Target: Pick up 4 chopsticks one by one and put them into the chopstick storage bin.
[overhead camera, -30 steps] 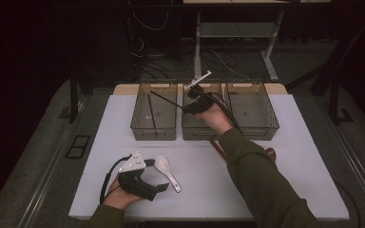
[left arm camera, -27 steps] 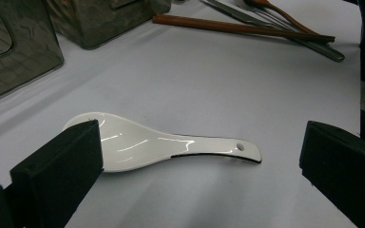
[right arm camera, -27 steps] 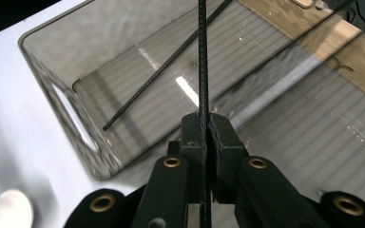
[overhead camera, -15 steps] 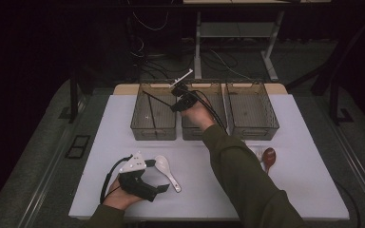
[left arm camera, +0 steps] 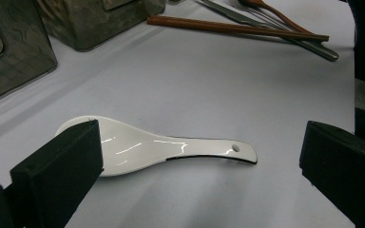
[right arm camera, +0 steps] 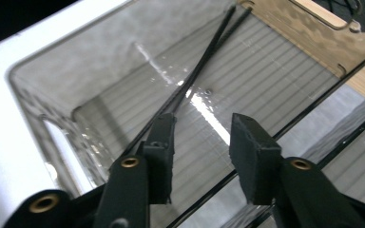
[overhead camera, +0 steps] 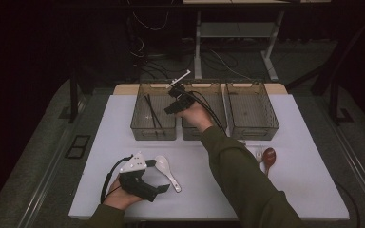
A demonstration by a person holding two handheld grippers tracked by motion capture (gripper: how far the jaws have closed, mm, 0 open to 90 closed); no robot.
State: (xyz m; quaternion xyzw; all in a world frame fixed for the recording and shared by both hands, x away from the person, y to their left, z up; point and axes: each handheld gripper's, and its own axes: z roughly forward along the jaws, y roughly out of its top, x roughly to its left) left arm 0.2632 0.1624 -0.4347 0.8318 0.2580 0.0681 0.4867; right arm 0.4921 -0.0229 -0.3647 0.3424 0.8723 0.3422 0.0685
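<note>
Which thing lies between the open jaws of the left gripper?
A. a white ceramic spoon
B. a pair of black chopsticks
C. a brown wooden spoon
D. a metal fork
A: the left gripper view shows the white ceramic spoon lying flat on the table between the left gripper's open jaws.

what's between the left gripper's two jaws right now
A white spoon lies flat on the table between the open jaws of the left gripper, per its own view.

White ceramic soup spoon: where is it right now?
The white ceramic soup spoon lies flat on the white table at front left in the high view, between the open jaws of the left gripper.
</note>
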